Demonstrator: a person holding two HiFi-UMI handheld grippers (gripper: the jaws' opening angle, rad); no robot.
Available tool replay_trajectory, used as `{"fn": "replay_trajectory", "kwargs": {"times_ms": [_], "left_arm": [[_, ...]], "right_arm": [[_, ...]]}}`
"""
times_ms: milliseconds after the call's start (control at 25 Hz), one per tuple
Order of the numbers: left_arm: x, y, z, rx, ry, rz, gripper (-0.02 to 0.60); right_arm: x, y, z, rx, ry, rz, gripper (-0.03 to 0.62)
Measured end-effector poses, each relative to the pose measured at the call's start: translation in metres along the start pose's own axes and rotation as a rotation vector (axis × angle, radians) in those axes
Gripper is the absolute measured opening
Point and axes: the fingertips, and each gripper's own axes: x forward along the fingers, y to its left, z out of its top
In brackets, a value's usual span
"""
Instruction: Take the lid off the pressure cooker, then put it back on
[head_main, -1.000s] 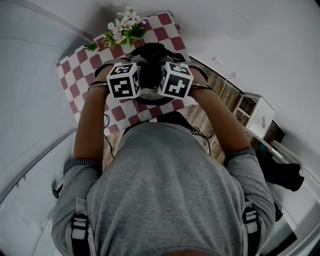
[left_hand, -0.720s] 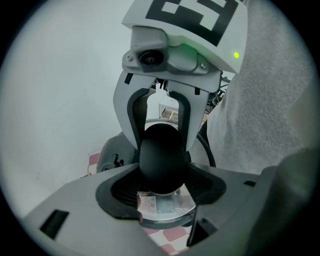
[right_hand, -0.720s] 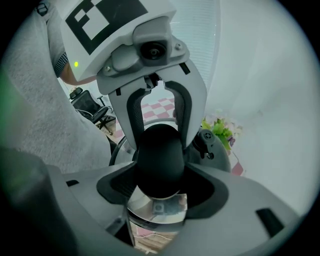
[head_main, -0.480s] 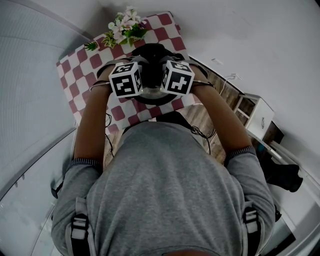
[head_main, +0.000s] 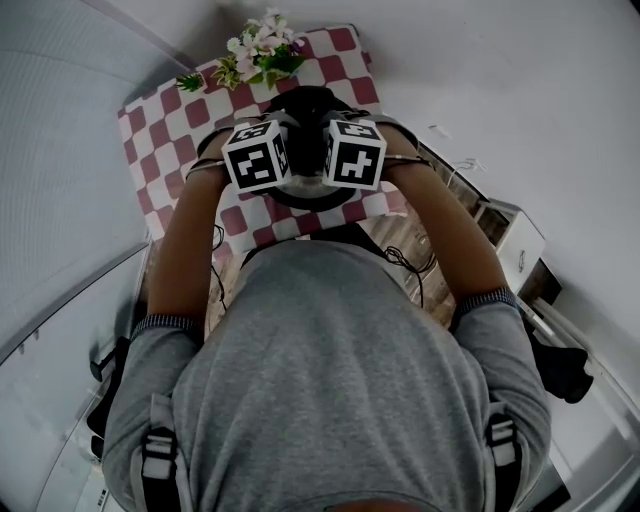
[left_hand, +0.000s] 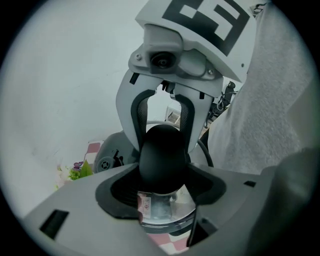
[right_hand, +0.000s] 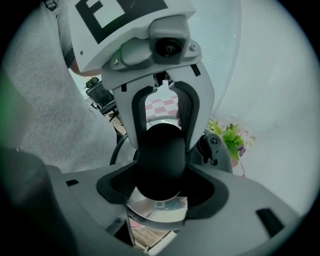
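- The lid (left_hand: 161, 214) of the pressure cooker (head_main: 304, 193) shows as bright metal just under both sets of jaws. Its black knob (left_hand: 162, 145) stands between them.
- The left gripper (left_hand: 162, 175) is clamped on that knob from one side. The right gripper (right_hand: 160, 172) is clamped on it from the opposite side. The two face each other, tips nearly meeting around it.
- The lid appears to sit on or barely above the pot; I cannot tell whether it is locked, loose or already lifted.
- My judgement: with both grips on the knob this is either the start of taking the lid off or the end of putting it back, and nothing here settles which. At least one half of the task may remain.
- Below the grippers lies a red-and-white checked cloth (head_main: 160, 135). Beyond them, at its far edge, stand flowers (head_main: 258, 55).
- Count: one cooker, one lid, one knob, two grippers, one cloth, one bunch of flowers.
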Motion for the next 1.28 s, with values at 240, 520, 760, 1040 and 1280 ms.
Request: {"fn": "replay_trajectory", "kwargs": {"times_ms": [240, 520, 760, 1040, 1280], "left_arm": [[0.0012, 0.0038, 0.0011, -0.094, -0.014, 0.053, 0.299], [0.0011, 0.0061, -0.0009, -0.203, -0.013, 0.108, 0.299], [0.0021, 0.0061, 0.0005, -0.303, -0.004, 0.151, 0.299], [0.0011, 0.0042, 0.0000, -0.411, -0.018, 0.189, 0.299], [0.0014, 0.0081, -0.0026, -0.400, -0.043, 0.244, 0.302]], "right_arm": [[-0.0006, -0.0010, -0.0018, -0.101, 0.029, 0.046, 0.296], [-0.0001, -0.0019, -0.0030, -0.246, 0.067, 0.106, 0.299], [0.0003, -0.0034, -0.0058, -0.387, 0.086, 0.154, 0.301], [0.0000, -0.0025, -0.0069, -0.525, 0.102, 0.200, 0.301], [0.0009, -0.0044, -0.0070, -0.511, 0.094, 0.199, 0.304]]}}
